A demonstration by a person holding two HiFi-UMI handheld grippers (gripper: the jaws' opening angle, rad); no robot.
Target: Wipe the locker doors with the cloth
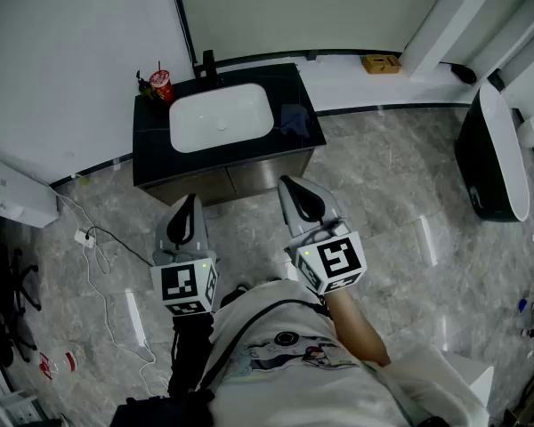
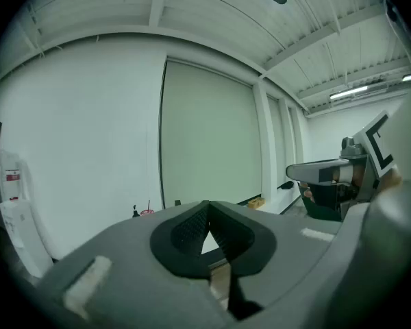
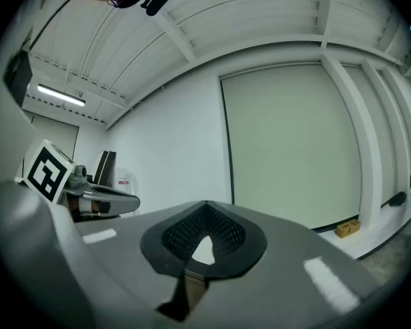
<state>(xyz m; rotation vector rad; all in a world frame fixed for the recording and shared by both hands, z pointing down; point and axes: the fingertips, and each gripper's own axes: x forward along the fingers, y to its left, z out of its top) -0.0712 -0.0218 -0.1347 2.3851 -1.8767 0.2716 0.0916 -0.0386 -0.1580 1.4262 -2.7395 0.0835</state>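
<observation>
glossy basin (image 1: 221, 118); polished stone floor (image 1: 383, 194)

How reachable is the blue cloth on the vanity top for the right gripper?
Probably reachable. The cloth lies on the vanity top right of the basin, roughly ahead of the right gripper, with nothing between them or on it. The jaws are shut and empty, so they must open first.

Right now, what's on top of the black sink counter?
A red cup with straw, black faucet, dark cloth right of the basin. Under the cloth is hidden.
</observation>
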